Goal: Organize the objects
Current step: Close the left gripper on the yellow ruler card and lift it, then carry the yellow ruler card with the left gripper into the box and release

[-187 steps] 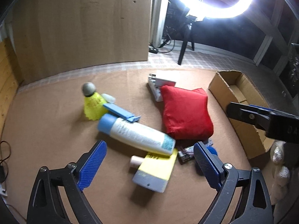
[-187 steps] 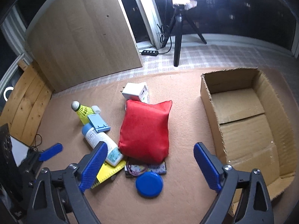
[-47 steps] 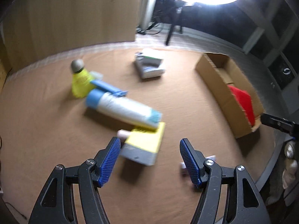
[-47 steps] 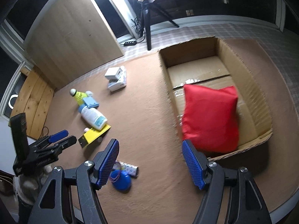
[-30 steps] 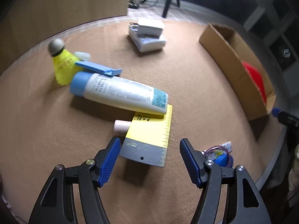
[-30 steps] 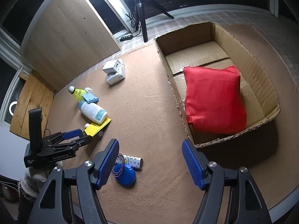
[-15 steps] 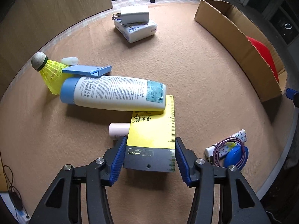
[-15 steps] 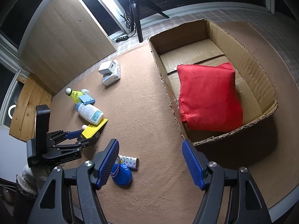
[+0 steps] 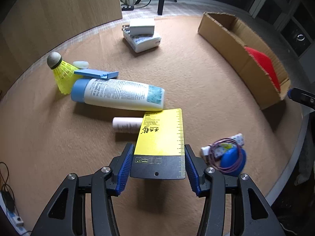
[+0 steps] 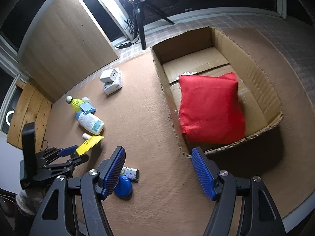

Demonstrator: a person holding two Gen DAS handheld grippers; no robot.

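My left gripper (image 9: pixel 157 165) is shut on the dark near end of a yellow ruler card (image 9: pixel 162 133); it also shows in the right wrist view (image 10: pixel 89 143). The card's far end lies by a white lotion bottle (image 9: pixel 118 94) and over a pink tube (image 9: pixel 126 124). My right gripper (image 10: pixel 159 173) is open and empty, above the mat near the cardboard box (image 10: pixel 161 74). A red cushion (image 10: pixel 210 108) lies in the box.
A yellow shuttlecock (image 9: pixel 61 70), a blue clip (image 9: pixel 96 73), a white charger on a tissue pack (image 9: pixel 141 33) and a blue disc with a purple cord (image 9: pixel 230 157) lie on the brown mat. A wooden board (image 9: pixel 59 11) stands behind. A tripod (image 10: pixel 140 25) stands beyond the mat.
My left gripper dropped toward the ruler card and closed its fingers on the card's sides. The red cushion went from the mat into the box earlier. My right gripper drew back from the box.
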